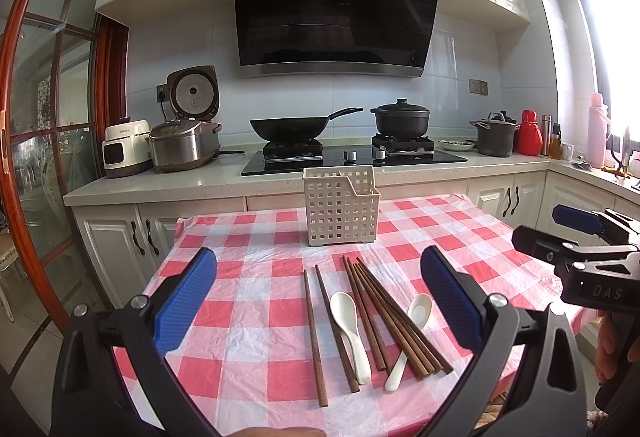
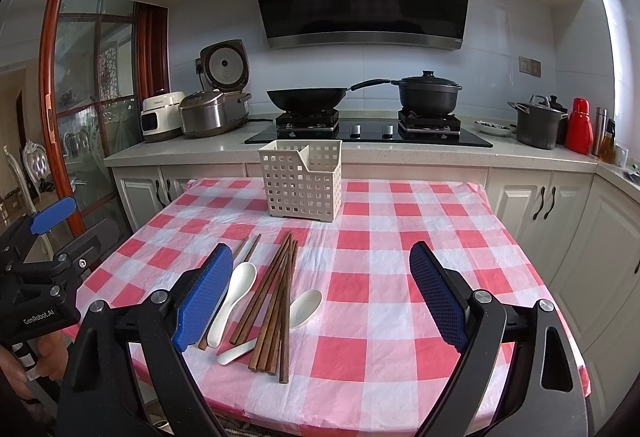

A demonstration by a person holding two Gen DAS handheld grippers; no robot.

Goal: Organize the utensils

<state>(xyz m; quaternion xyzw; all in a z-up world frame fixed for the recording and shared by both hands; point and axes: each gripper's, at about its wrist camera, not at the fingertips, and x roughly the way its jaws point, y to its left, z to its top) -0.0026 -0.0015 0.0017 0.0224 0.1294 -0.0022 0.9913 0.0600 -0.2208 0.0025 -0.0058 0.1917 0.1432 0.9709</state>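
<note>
Several brown wooden chopsticks (image 1: pixel 394 315) (image 2: pixel 272 301) and two white spoons lie on the red-checked tablecloth (image 1: pixel 256 317) (image 2: pixel 380 277). One spoon (image 1: pixel 350 323) (image 2: pixel 234 295) lies left of the bundle, the other (image 1: pixel 412 329) (image 2: pixel 302 311) right of it. A white perforated utensil basket (image 1: pixel 341 206) (image 2: pixel 302 183) stands upright behind them, with a divider inside. My left gripper (image 1: pixel 318 301) is open and empty above the utensils. My right gripper (image 2: pixel 322 295) is open and empty, just right of the chopsticks. Each gripper shows at the edge of the other's view.
A counter runs behind the table with a black stove (image 2: pixel 368 133), a wok (image 2: pixel 306 97), a lidded pot (image 2: pixel 430 95), rice cookers (image 2: pixel 212 109) and a red flask (image 2: pixel 579 125). A glass door with a wooden frame (image 2: pixel 92 85) is to the left.
</note>
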